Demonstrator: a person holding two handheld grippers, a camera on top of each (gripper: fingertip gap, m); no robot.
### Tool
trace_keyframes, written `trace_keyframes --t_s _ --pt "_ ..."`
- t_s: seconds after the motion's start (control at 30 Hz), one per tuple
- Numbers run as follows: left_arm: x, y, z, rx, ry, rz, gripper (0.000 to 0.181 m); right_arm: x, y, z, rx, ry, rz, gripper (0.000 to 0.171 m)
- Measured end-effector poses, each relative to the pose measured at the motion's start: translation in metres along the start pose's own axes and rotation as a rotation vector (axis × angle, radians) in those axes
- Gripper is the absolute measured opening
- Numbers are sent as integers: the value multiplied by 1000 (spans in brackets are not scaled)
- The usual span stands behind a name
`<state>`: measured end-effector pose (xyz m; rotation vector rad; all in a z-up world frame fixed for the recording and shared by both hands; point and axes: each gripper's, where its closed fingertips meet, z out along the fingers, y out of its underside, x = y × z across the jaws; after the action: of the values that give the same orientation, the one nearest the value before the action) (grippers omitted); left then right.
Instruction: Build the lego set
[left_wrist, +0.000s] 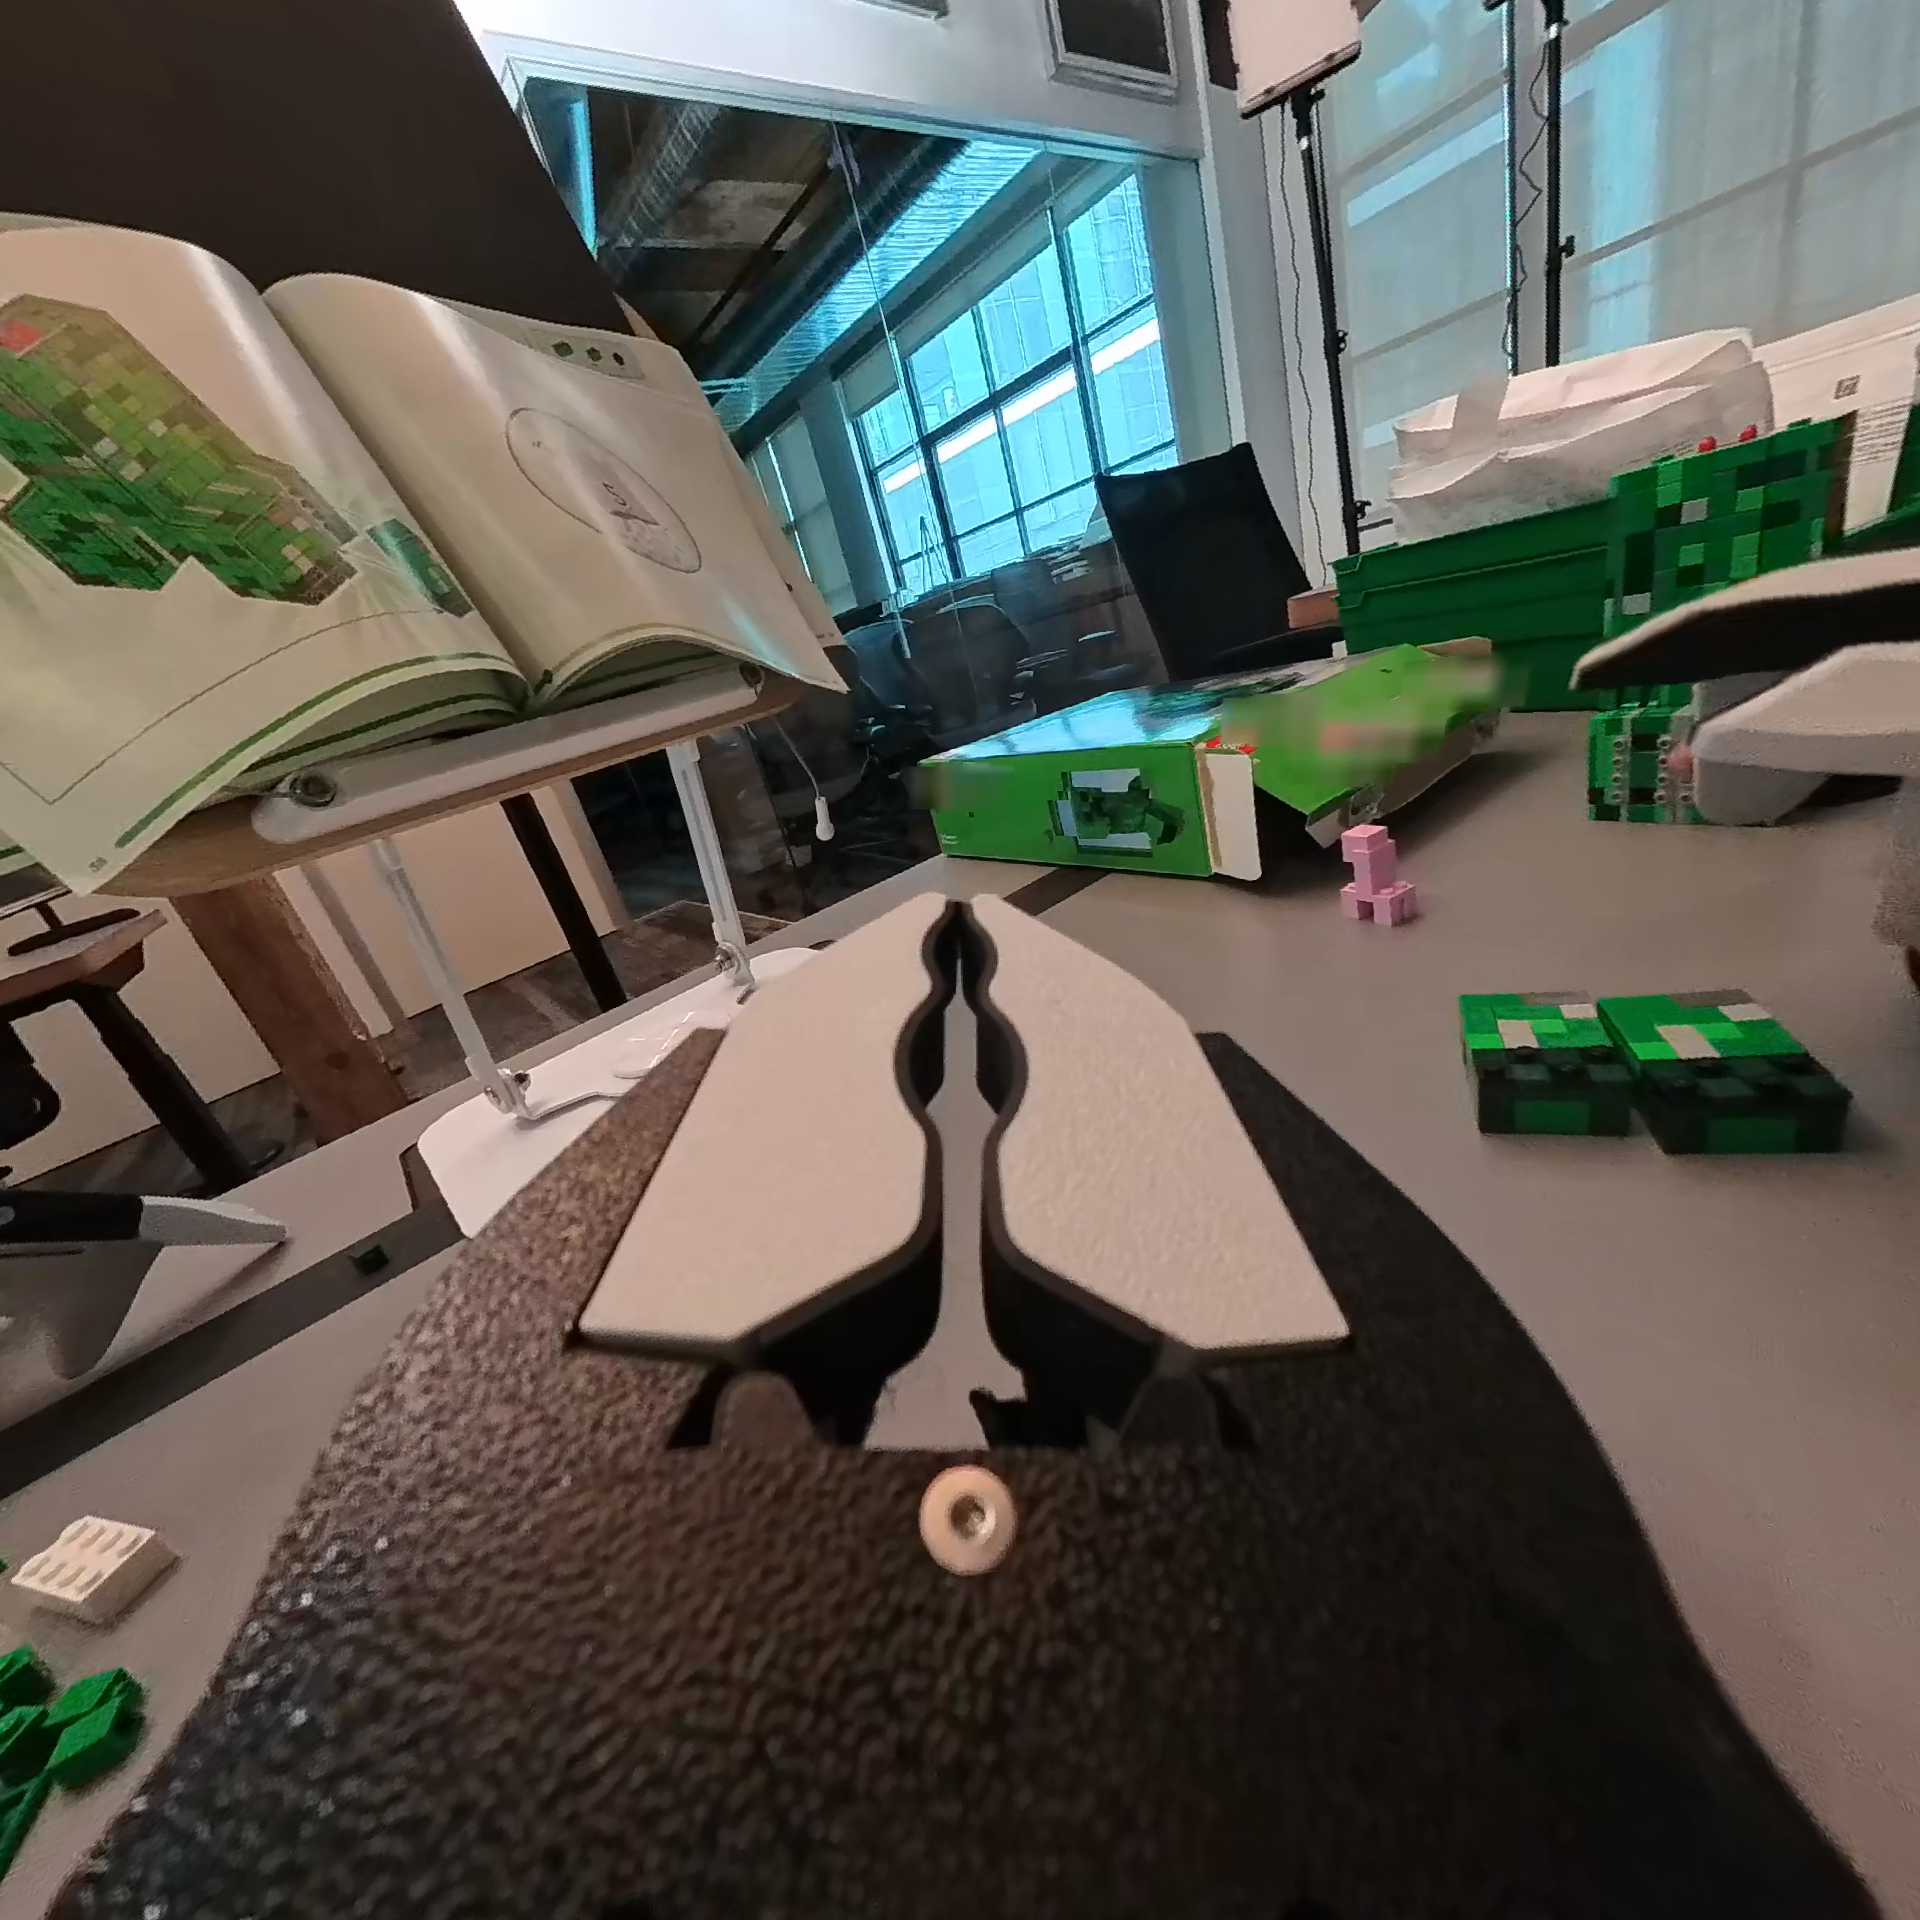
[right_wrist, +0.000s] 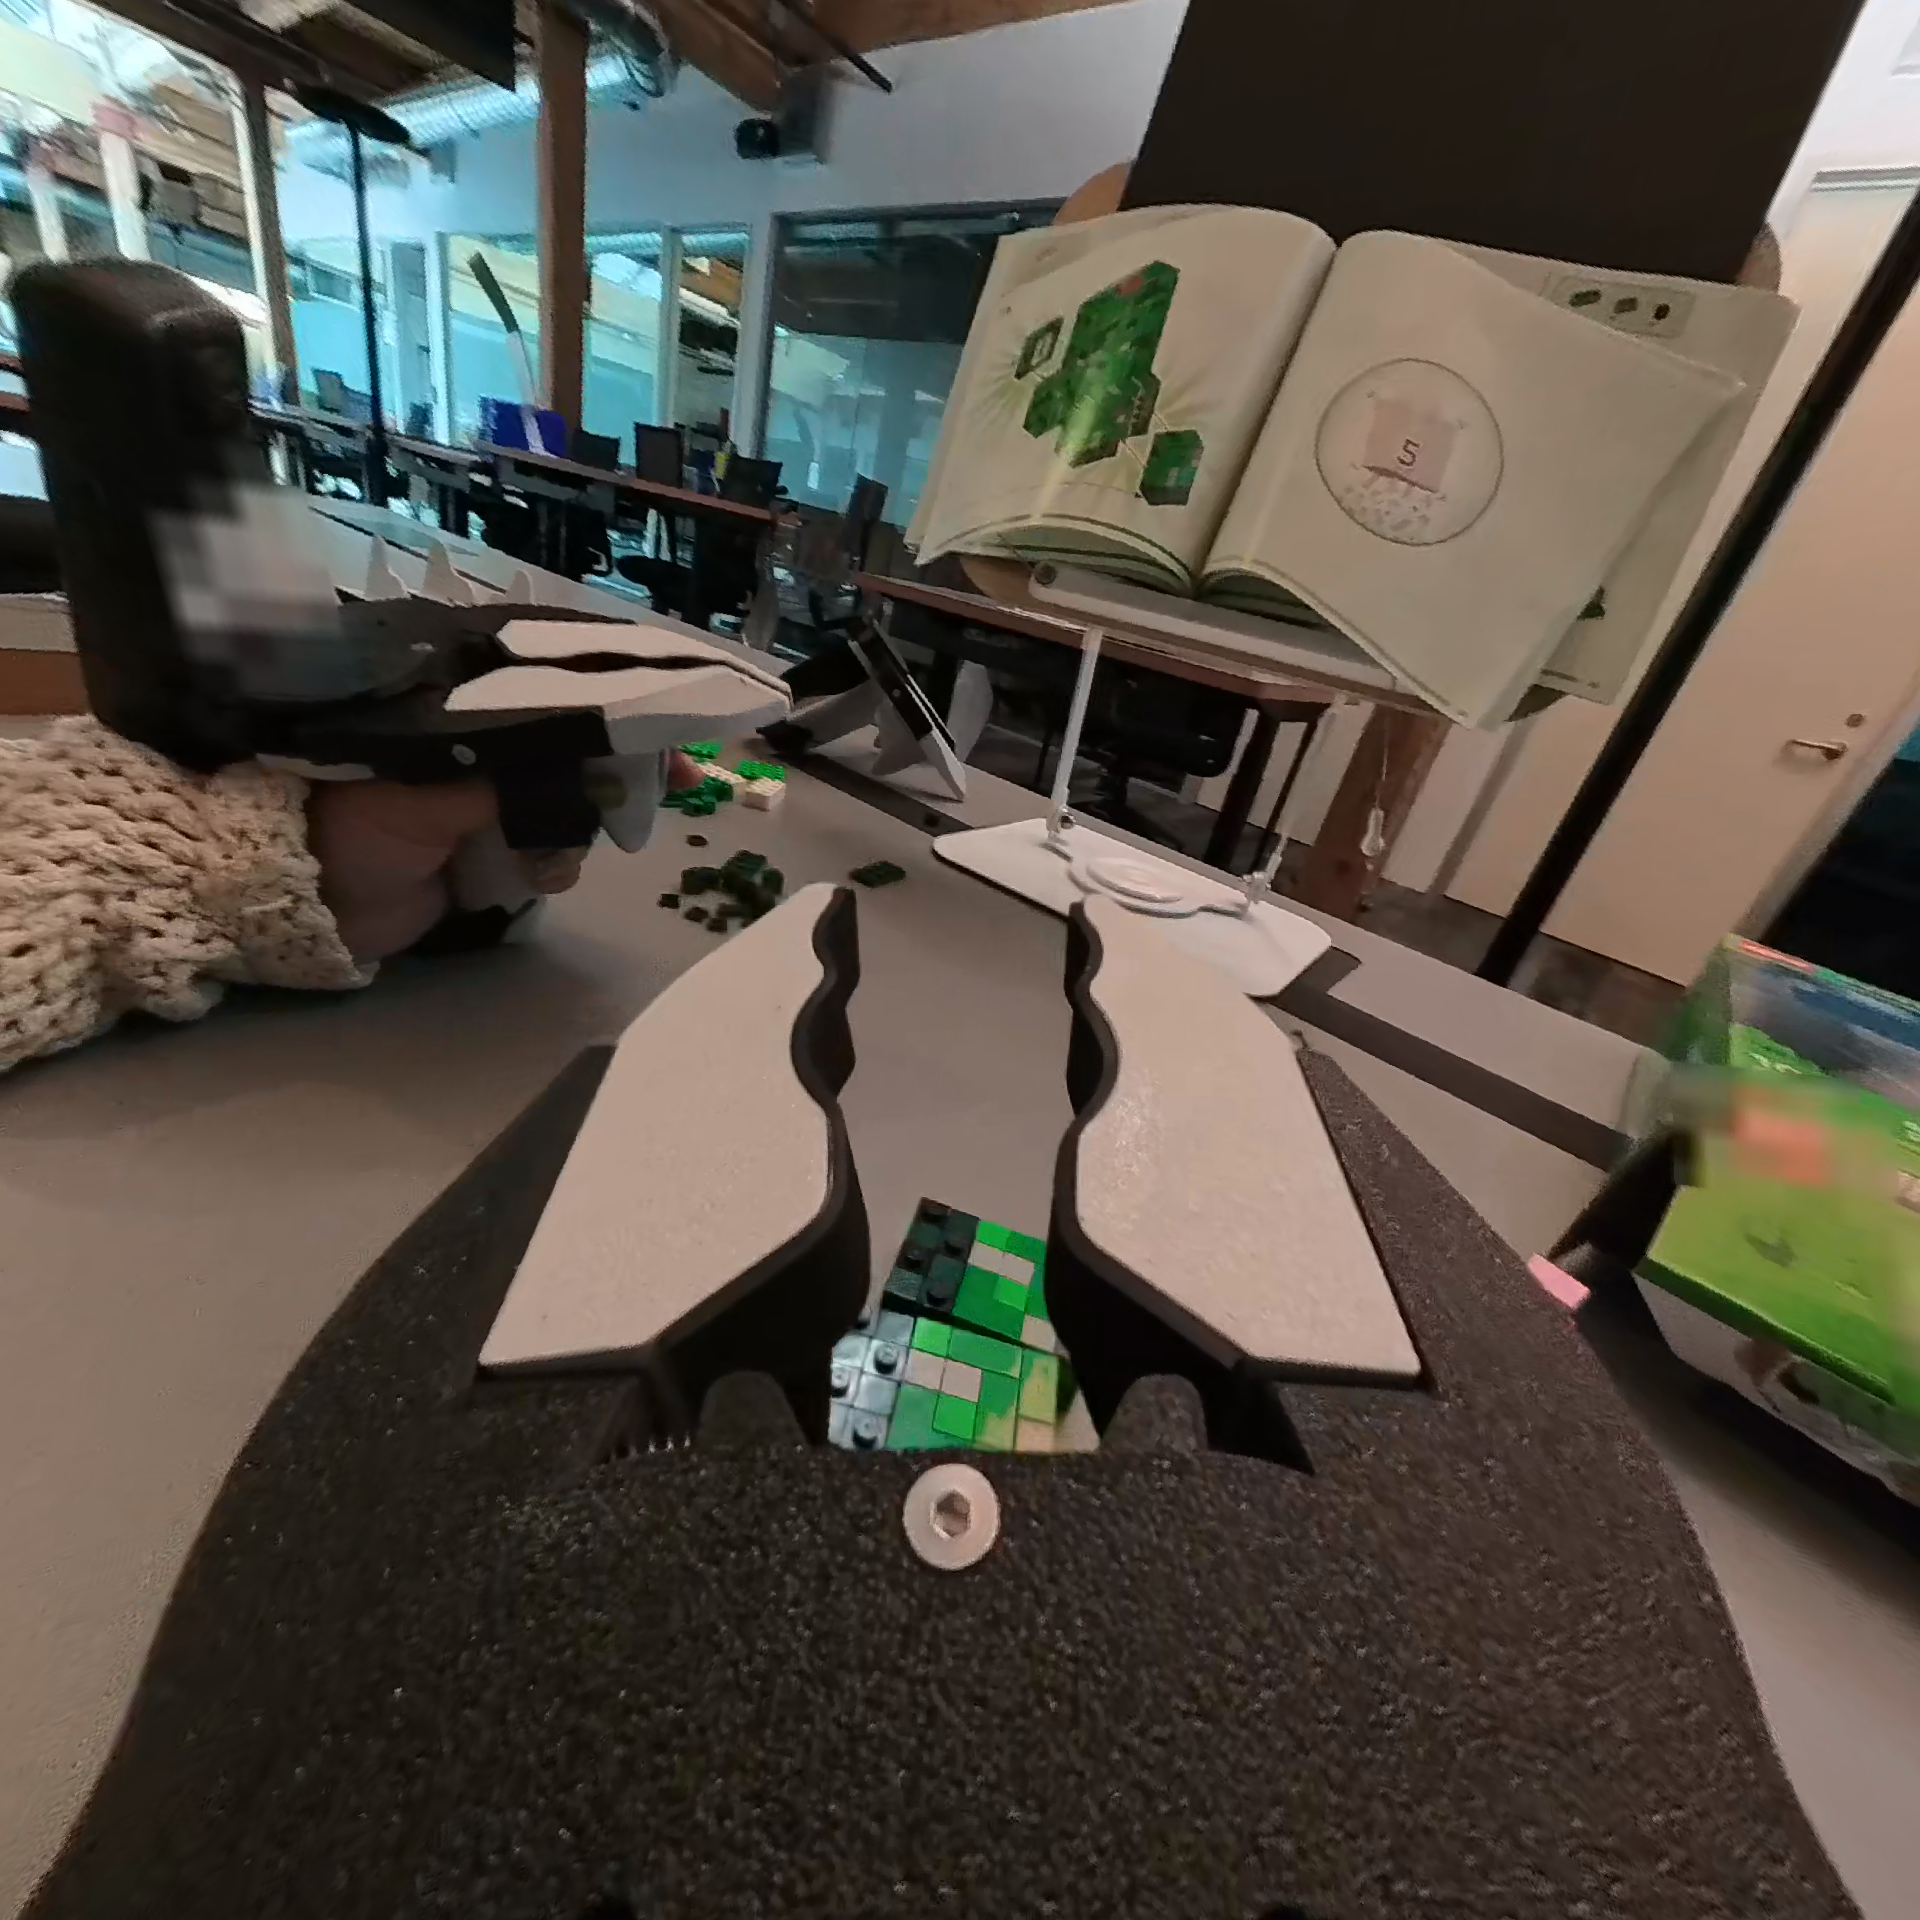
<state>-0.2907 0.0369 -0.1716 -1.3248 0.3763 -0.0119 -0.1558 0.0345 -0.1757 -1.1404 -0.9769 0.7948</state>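
Grey tabletop (left_wrist: 1351, 1299) cluttered with lego. Open instruction booklet (left_wrist: 312, 499) propped on white stand (left_wrist: 582, 1101) toward far edge. Green set box (left_wrist: 1101, 800) lying flat near far edge, small pink lego figure (left_wrist: 1377, 883) just in front of it. Two flat green-and-black lego blocks (left_wrist: 1652, 1070) side by side, touching, on right part of table. Tall green lego build (left_wrist: 1725, 530) farther right, partly hidden behind right gripper (left_wrist: 1621, 675). Green bins and white paper behind that. Loose green bricks (left_wrist: 52, 1725) and a white brick (left_wrist: 94, 1579) at near left edge. More dark green loose pieces (right_wrist: 727, 883) scattered mid-table in right wrist view.

Left gripper (left_wrist: 961, 914): fingers pressed together at tips, nothing between, above bare table and pointing toward stand base. Seen side-on in right wrist view (right_wrist: 769, 686), level over table, held by hand (right_wrist: 416, 852) in cream knit sleeve (right_wrist: 145, 873) resting on table.

Right gripper (right_wrist: 961, 914): fingers spread moderately, gap empty at tips. Tilted down over green tiled lego plates (right_wrist: 966, 1340) visible through gap near finger bases; contact cannot be told. Box blurred at right edge.
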Motion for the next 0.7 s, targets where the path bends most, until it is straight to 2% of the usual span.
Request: trace_keyframes --t_s 0.17,0.7 --pt "-1 -1 0 3 -4 -8 0 -2 7 3 -58 2 -21 33" --pt "0 -1 0 0 3 -2 0 0 7 1 -49 9 -8 28"
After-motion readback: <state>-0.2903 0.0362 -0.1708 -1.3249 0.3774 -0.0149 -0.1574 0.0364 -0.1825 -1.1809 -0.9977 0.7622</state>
